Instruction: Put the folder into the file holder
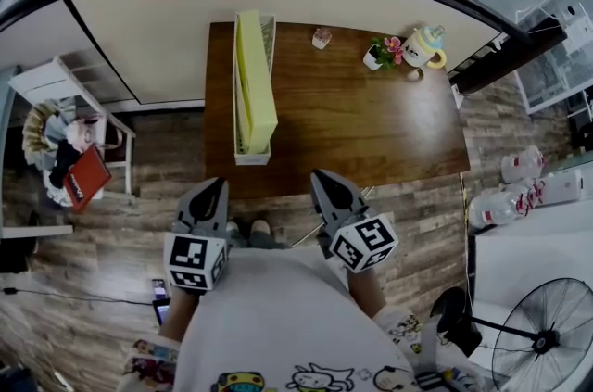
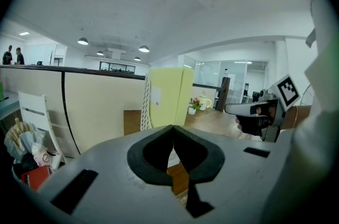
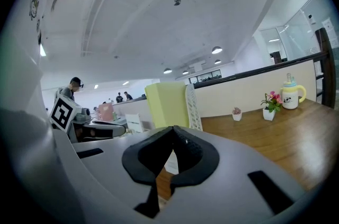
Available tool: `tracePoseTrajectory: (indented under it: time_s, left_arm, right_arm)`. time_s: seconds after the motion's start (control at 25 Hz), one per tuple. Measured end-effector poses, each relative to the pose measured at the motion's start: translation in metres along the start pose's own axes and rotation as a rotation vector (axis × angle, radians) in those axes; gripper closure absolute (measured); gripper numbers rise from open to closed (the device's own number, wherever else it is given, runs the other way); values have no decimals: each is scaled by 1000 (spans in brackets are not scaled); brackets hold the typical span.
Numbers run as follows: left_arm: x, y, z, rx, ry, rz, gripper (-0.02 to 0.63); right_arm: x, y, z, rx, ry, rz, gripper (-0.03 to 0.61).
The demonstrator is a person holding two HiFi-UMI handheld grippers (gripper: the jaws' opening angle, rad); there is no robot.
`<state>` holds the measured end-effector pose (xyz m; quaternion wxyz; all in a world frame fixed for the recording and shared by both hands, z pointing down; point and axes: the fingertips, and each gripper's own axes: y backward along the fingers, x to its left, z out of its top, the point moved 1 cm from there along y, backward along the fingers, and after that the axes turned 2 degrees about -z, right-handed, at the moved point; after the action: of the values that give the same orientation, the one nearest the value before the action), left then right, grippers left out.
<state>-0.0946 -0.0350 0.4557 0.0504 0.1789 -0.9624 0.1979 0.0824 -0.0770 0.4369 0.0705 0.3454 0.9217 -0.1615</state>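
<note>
A pale yellow folder [image 1: 254,81] stands upright inside a white perforated file holder [image 1: 251,156] on the left part of the wooden table [image 1: 352,126]. The folder [image 2: 165,97] and the holder [image 2: 145,110] also show ahead in the left gripper view, and the folder [image 3: 167,105] and holder [image 3: 193,107] in the right gripper view. Both grippers hover near the person's body, short of the table's front edge. My left gripper [image 1: 218,186] is shut and empty. My right gripper [image 1: 318,177] is shut and empty too. In their own views the jaws of the left gripper [image 2: 173,130] and the right gripper [image 3: 172,132] meet.
At the table's far right stand a small potted flower [image 1: 380,54], a cartoon cup [image 1: 425,46] and a tiny pot [image 1: 321,38]. A white shelf [image 1: 56,75] holding bags and a red item [image 1: 83,179] is at the left. A fan [image 1: 547,339] stands at the lower right.
</note>
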Motion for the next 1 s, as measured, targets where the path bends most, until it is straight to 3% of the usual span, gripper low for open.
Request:
tracePoseTrajectory:
  time_s: [1.0]
  left_arm:
    - [19, -1, 4, -1, -53, -50, 609]
  right_arm:
    - [2, -10, 0, 8, 15, -41, 578]
